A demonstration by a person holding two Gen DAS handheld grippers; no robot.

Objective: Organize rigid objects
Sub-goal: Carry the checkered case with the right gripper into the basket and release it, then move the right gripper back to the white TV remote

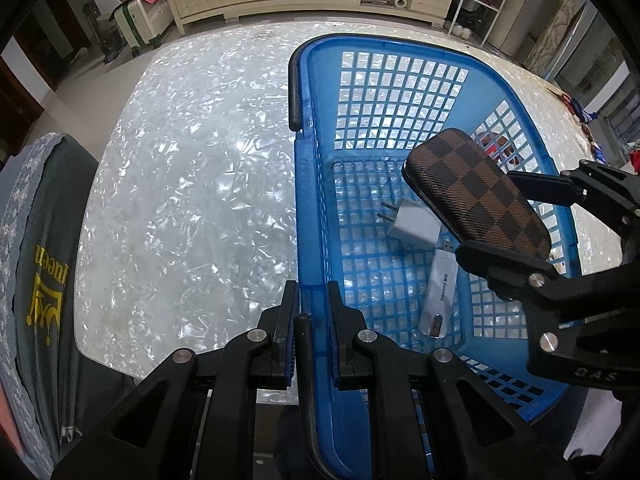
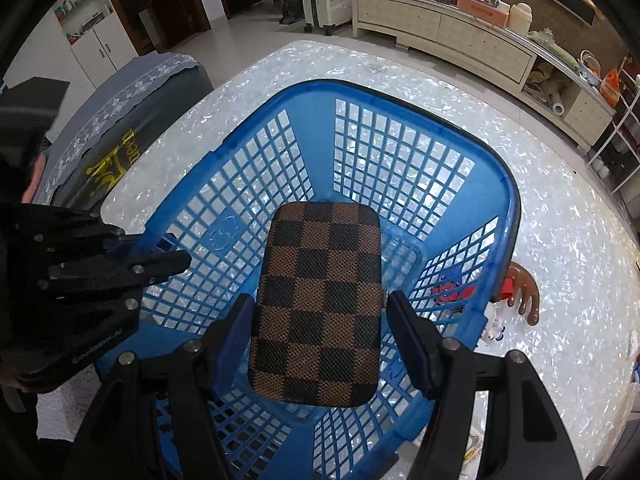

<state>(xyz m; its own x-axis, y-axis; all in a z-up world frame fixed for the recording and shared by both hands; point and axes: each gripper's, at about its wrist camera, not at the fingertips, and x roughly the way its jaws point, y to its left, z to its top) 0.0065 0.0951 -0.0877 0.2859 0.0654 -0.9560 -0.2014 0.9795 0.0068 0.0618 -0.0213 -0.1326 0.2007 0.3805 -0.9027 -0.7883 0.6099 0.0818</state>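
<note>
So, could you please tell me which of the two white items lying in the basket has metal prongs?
The white charger, nearer the basket's middle; the USB stick beside it is long and slim.

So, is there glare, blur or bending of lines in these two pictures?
Left wrist view: bright glare patches on the table, a sharp checkered case, and the basket rim curving from the fisheye. Right wrist view: milder glare, sharp weave on the case, dark vignette in the corners.
</note>
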